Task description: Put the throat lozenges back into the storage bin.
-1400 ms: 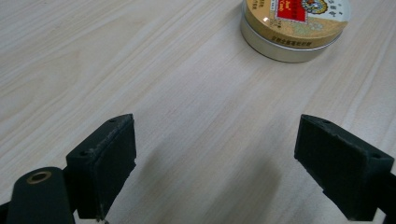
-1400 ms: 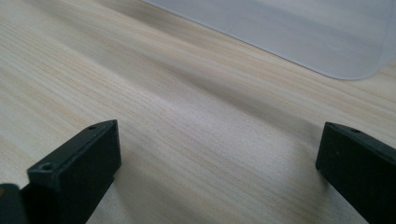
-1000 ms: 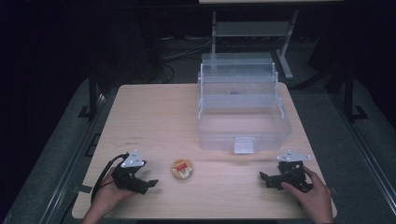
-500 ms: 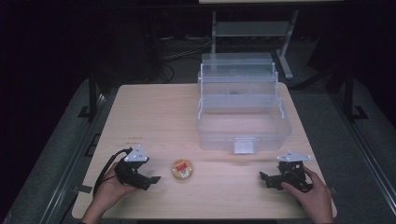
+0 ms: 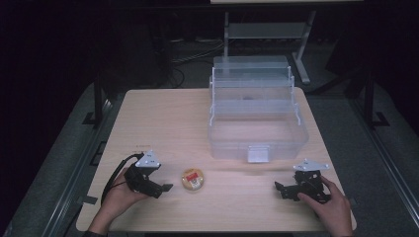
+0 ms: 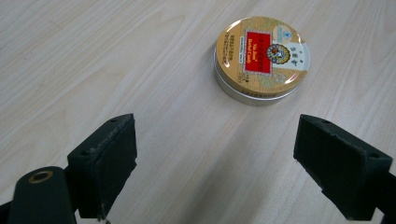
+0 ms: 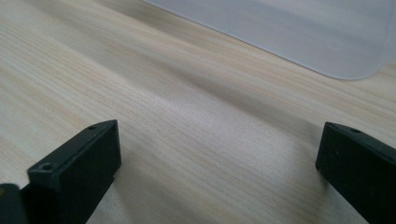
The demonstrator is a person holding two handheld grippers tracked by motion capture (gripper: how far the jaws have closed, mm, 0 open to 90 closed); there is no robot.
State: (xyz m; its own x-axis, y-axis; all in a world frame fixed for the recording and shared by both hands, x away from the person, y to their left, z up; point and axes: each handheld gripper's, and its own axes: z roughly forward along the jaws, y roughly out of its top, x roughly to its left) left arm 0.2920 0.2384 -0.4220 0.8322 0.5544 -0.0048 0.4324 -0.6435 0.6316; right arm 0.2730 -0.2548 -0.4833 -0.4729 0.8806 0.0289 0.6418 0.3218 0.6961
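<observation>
A small round tin (image 5: 193, 179) with a gold lid and red label lies flat on the wooden table (image 5: 163, 123), near the front. My left gripper (image 5: 165, 188) rests just left of it, open, jaws pointing at the tin. In the left gripper view the tin (image 6: 259, 58) sits a short way ahead of the wide-apart jaws of the left gripper (image 6: 229, 168), nothing between them. My right gripper (image 5: 277, 188) lies at the front right, held by a hand, open over bare wood; in its own view the right gripper (image 7: 219, 168) faces the box wall.
A clear plastic tiered toolbox (image 5: 254, 116) stands open at the back right of the table, its latch (image 5: 258, 154) facing me. Its frosted base (image 7: 299, 32) shows ahead of the right gripper. Dark floor and a metal stand (image 5: 267, 29) lie beyond the table.
The left gripper has shifted slightly right and forward, closer to the tin. The right gripper and the tin have stayed put.
</observation>
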